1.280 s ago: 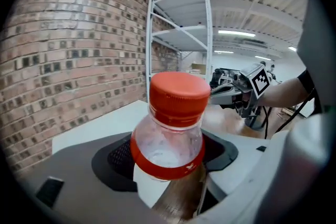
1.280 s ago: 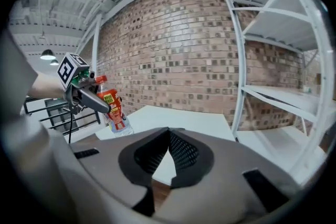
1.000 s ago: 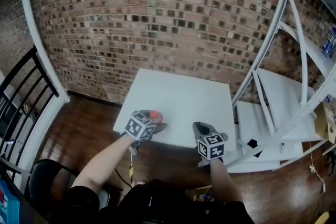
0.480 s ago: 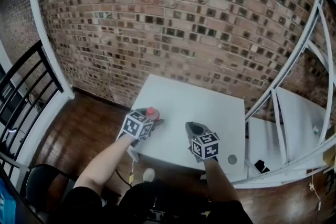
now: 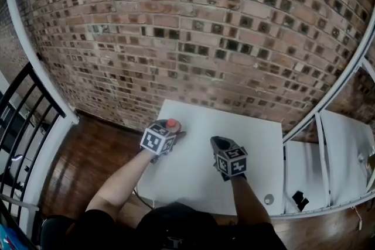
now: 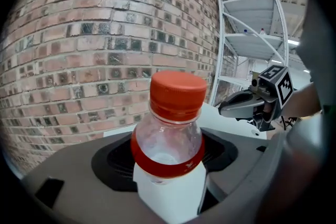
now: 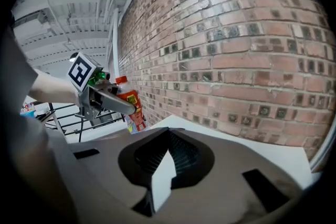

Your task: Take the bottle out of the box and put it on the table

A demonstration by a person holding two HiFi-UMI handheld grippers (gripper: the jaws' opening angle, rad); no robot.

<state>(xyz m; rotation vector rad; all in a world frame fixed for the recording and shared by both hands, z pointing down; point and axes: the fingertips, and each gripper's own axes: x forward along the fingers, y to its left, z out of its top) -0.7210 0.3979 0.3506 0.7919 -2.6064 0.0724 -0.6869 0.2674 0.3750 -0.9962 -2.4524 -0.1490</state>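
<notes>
A clear bottle (image 6: 173, 134) with an orange-red cap, a red band and a white label stands upright between the jaws of my left gripper (image 5: 174, 133), which is shut on it. In the head view its cap (image 5: 172, 123) shows over the far left part of the white table (image 5: 234, 184). My right gripper (image 5: 218, 141) hovers over the table's middle, to the right of the bottle, with its jaws together and nothing in them. From the right gripper view the bottle (image 7: 130, 105) and the left gripper (image 7: 126, 107) appear at the left. No box is in view.
A brick wall (image 5: 193, 38) rises just behind the table. White shelving (image 5: 340, 143) stands at the right, with a small black object (image 5: 300, 200) on a low shelf. A black railing (image 5: 23, 108) runs at the left. A small round thing (image 5: 269, 199) lies near the table's right front.
Both grippers have moved forward from the table's near edge to over its top, the left one carrying the bottle. The table and wall now look closer.
</notes>
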